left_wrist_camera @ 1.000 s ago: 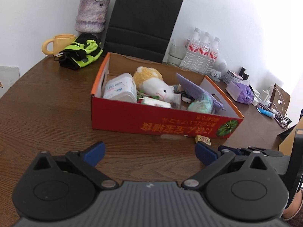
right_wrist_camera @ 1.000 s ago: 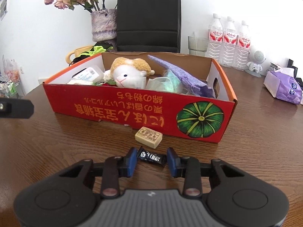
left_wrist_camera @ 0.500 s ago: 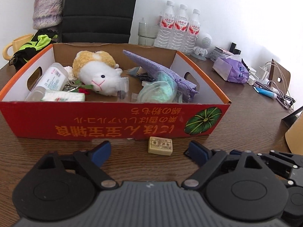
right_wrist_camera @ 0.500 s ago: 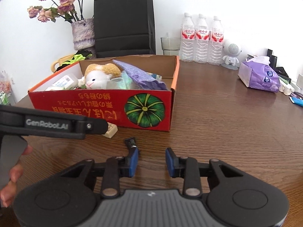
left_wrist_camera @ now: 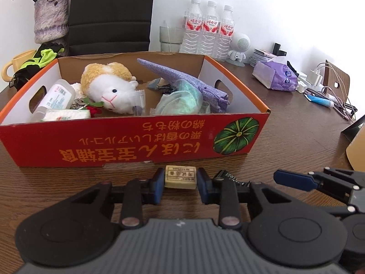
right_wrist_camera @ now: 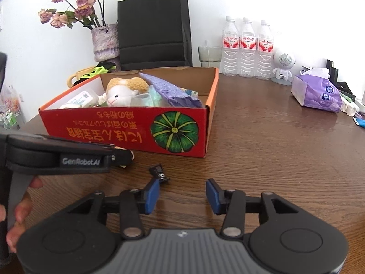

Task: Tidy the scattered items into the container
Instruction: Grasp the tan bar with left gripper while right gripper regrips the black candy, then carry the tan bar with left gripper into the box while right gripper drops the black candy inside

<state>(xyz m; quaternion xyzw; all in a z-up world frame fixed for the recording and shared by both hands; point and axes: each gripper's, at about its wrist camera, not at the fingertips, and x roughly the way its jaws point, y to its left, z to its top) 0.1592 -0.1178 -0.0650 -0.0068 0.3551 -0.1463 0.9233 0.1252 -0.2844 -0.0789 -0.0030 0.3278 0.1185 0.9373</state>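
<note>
Left wrist view: left hand-held gripper closed on cream eraser block, low on the bench just before the red box. Box holds plush sheep, purple cloth, bottle. Right hand-held gripper wide apart, empty; black candy wrapper lies just ahead of its left finger.

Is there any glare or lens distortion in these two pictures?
Left wrist view: the white wall is overexposed at upper right, and the red cardboard box bows from the fisheye lens. Right wrist view: the wooden table shows soft window glare, and the corners are dark.
</note>
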